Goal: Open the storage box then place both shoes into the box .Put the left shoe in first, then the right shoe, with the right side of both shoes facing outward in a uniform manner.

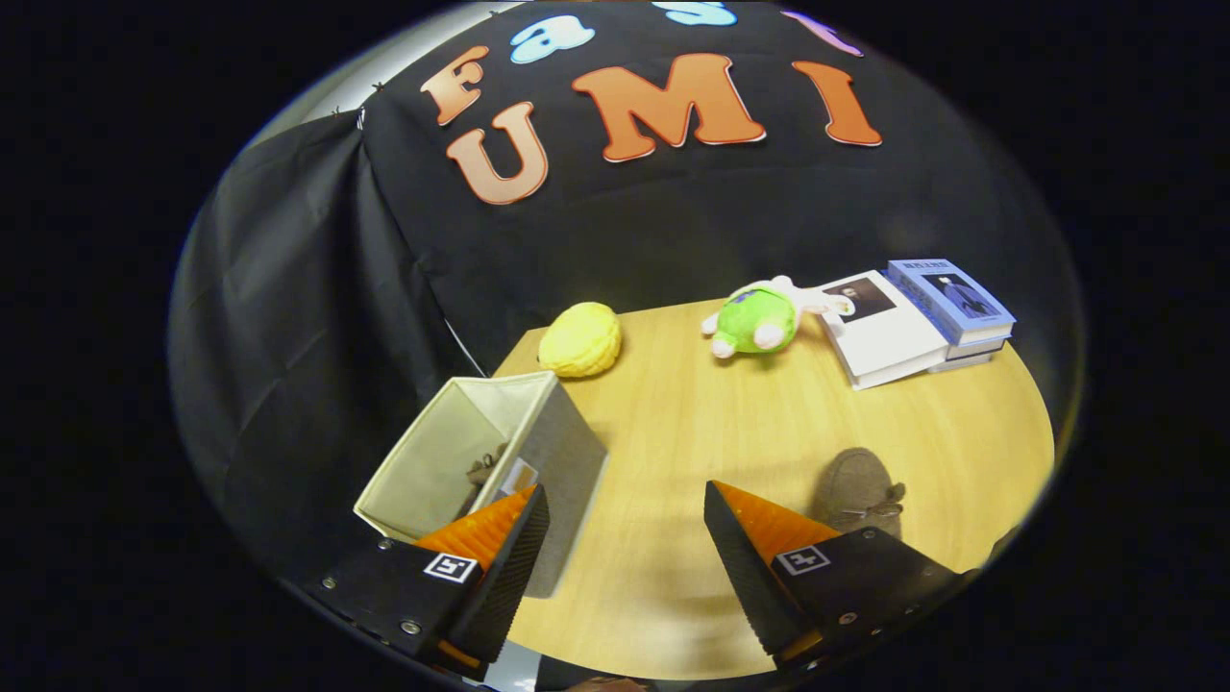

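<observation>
An open grey fabric storage box (548,452) stands on the wooden table (730,423), just ahead of my left finger. Inside it lies a brown shoe (483,471), only partly seen. A second brown shoe (858,492) rests on the table just beyond my right finger. My gripper (625,509) hangs above the table between box and shoe, open, with nothing between its fingers.
At the table's far side lie a yellow plush (580,339), a green and white plush toy (761,319) and a stack of books (913,322). Black cloth walls close the booth behind and to the left of the box.
</observation>
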Tool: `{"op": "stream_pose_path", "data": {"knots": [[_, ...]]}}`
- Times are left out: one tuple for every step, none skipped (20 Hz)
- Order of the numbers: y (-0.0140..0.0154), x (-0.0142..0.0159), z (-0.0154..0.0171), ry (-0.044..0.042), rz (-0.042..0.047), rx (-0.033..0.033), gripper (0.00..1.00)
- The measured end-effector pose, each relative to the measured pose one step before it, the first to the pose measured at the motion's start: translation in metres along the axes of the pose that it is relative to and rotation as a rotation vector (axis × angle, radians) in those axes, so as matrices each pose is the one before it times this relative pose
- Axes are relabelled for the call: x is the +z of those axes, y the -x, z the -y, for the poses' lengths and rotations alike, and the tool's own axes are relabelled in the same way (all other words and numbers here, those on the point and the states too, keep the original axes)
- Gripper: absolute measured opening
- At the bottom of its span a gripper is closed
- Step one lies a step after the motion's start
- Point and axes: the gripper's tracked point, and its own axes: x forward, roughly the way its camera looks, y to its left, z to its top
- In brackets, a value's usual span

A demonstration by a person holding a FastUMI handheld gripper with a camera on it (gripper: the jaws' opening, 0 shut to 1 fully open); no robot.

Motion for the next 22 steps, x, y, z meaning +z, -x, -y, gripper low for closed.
{"op": "stream_pose_path", "data": {"knots": [[0.00218,-0.00435,0.01889,0.00213,-0.00611,-0.02662,0.97],[0.00221,-0.00499,0.01779,0.00143,-0.00627,-0.02685,0.97],[0.0014,-0.00608,0.01546,0.00501,-0.01055,-0.02432,0.97],[0.00082,-0.0059,0.01525,-0.00011,-0.01102,-0.0203,0.97],[0.00073,-0.00562,0.01342,0.00062,-0.00926,-0.01576,0.97],[0.00015,-0.00477,0.01304,-0.00062,-0.00611,-0.01881,0.97],[-0.00051,-0.00581,0.01128,0.00441,-0.00825,-0.01753,0.97],[-0.00124,-0.00711,0.01225,0.00216,-0.01232,-0.0193,0.96],[0.00002,-0.00471,0.01074,-0.00039,-0.00779,-0.01501,0.96],[-0.00153,-0.00481,0.00889,-0.0043,-0.00769,-0.01162,0.96],[-0.00212,-0.0077,0.00692,-0.0098,-0.01054,-0.00508,0.96],[-0.00137,-0.00586,0.00594,-0.01088,-0.01117,-0.002,0.95],[-0.00265,-0.0059,0.00794,-0.00451,-0.0128,-0.01126,0.92],[-0.00271,-0.00474,0.00768,-0.00111,-0.00772,-0.01493,0.91],[-0.00408,-0.0048,0.00806,0.00792,-0.00837,-0.01829,0.89],[-0.00395,-0.0046,0.00966,0.00831,-0.00976,-0.02568,0.89],[-0.00596,-0.0049,0.00748,0.00042,-0.01189,-0.01849,0.87],[-0.00699,-0.00518,0.00211,-0.00059,-0.01503,-0.00496,0.85],[-0.00584,-0.00311,-0.00019,-0.01339,-0.01248,0.00395,0.83],[-0.00587,-0.00586,0.00088,-0.01283,-0.01741,0.00465,0.81],[-0.00581,-0.00277,0.00085,-0.01171,-0.01298,-0.00077,0.74],[-0.00593,-0.002,0.00124,-0.01119,-0.00977,-0.00333,0.7]]}}
